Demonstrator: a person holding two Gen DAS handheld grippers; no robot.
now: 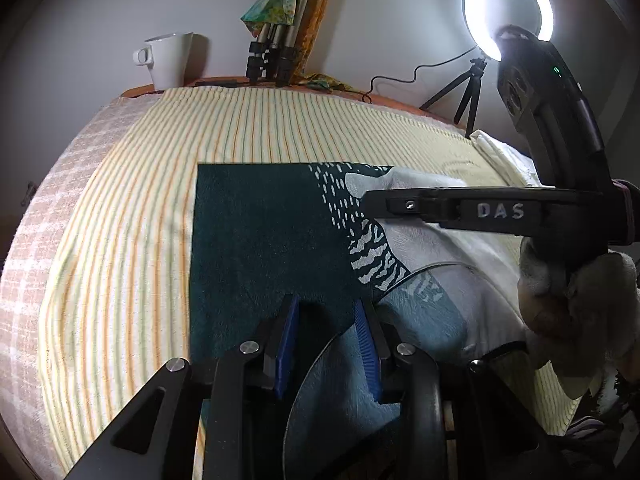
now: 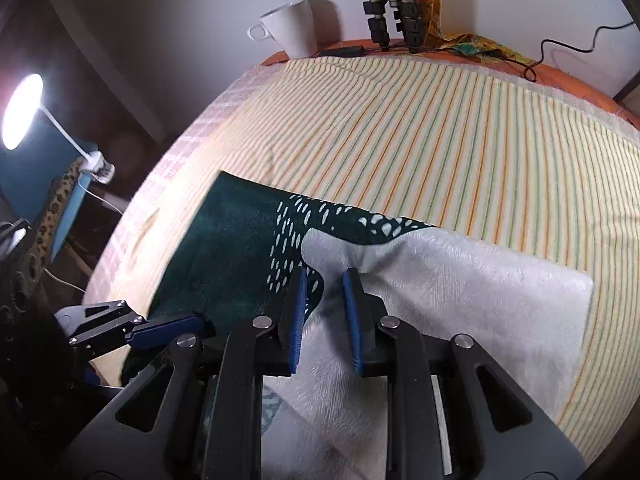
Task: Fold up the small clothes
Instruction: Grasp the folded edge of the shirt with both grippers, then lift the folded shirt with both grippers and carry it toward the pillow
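Garment: a small dark green cloth (image 2: 232,256) with a white speckled print and a white underside is spread flat on the striped yellow towel (image 2: 460,128) that covers the tabletop; a white flap (image 2: 460,292) is seen turned over its right part.
Long axis: judged to run left to right across both claws.
Left claw (image 1: 326,312): released, 2 blue pads apart, set low at the near edge of the green part; contact with the cloth cannot be told.
Right claw (image 2: 324,280): released, jaws apart, poised over the border between the green part and the white flap; nothing is pinched.
Key relation: the cloth lies just ahead of and beneath both claws; the left is nearer the green end, the right nearer the white flap.
Surroundings: a white mug (image 1: 170,58), tripod legs (image 1: 270,56) and a ring light (image 1: 508,12) are seen at the far edge.
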